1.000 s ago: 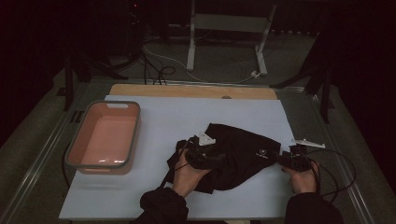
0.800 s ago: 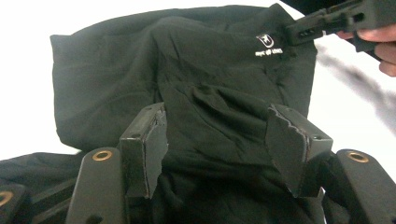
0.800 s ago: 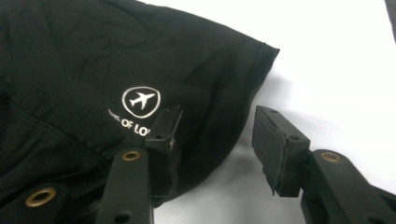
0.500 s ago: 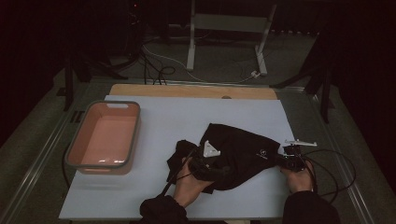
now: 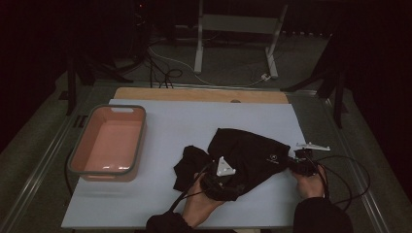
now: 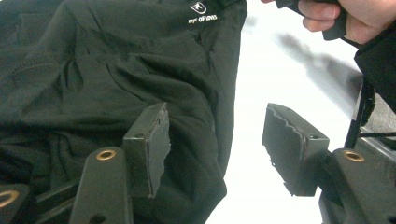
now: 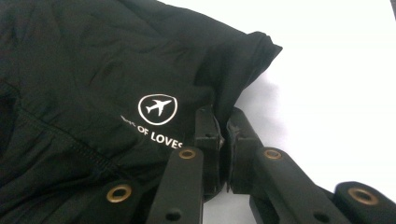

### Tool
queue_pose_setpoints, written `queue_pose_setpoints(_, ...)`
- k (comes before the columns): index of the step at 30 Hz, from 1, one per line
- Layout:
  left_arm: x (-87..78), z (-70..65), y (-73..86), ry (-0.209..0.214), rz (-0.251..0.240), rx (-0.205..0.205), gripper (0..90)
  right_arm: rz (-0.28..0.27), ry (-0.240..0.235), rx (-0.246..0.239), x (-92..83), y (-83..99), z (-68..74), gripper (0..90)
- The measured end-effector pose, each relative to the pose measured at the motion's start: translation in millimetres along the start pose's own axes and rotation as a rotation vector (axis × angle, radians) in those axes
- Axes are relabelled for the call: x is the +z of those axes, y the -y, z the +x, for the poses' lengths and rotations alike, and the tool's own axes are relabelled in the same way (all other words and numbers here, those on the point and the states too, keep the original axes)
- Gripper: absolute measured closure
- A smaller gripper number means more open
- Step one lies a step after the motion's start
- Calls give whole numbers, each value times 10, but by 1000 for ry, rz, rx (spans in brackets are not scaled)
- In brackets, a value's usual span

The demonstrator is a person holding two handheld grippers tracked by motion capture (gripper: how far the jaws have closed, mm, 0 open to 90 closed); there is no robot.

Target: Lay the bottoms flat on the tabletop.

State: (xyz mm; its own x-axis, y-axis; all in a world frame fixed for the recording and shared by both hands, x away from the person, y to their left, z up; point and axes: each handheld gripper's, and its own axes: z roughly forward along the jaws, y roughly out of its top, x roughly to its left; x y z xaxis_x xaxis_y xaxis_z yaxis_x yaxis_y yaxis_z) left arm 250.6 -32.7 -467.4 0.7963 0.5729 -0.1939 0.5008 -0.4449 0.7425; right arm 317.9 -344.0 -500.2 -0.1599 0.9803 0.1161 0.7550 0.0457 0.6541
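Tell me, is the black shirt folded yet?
Not yet. The right gripper has just closed on the black shirt at its edge. The left gripper hangs open over its other side. The shirt lies crumpled on the table; folding remains.

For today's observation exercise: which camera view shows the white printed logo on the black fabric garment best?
The right gripper view: the white printed logo, an aeroplane in a circle above lettering, is close and sharp. The left gripper view shows it small at the top; the high view shows a tiny white mark.

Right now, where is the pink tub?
In the high view, the pink tub sits on the left side of the white table, well apart from the black garment on its right.
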Motion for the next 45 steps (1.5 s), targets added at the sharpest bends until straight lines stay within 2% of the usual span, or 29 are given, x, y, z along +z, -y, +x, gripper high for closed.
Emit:
queue_pose_setpoints(2,9,3,11,-5,7,3,417,-1,-2,-5,0,-3,7,855)
queue_pose_setpoints(6,123,76,67,-48,63,7,369,-8,-6,-6,-12,-13,21,854)
queue_pose_setpoints(9,239,178,139,-92,106,-4,306,-12,-6,-14,-29,-24,26,854)
queue_pose_setpoints(11,292,228,176,-117,130,-6,231,-19,-8,-15,-37,-29,29,854)
queue_pose_setpoints(13,318,248,196,-149,144,13,151,-20,-3,-19,-42,-35,31,855)
queue_pose_setpoints(18,368,285,198,-199,183,51,48,-34,-8,-20,-59,-59,34,854)
queue_pose_setpoints(21,410,314,215,-204,205,54,3,-41,-8,-22,-69,-81,40,855)
queue_pose_setpoints(30,444,338,228,-210,208,49,2,-51,-18,-31,-66,-137,62,856)
queue_pose_setpoints(39,430,353,224,-183,187,38,60,-55,-24,-27,-67,-155,59,856)
queue_pose_setpoints(42,434,332,228,-180,183,61,105,-58,-23,-33,-76,-173,63,856)
queue_pose_setpoints(45,418,314,223,-160,186,91,186,-66,-22,-44,-93,-212,72,856)
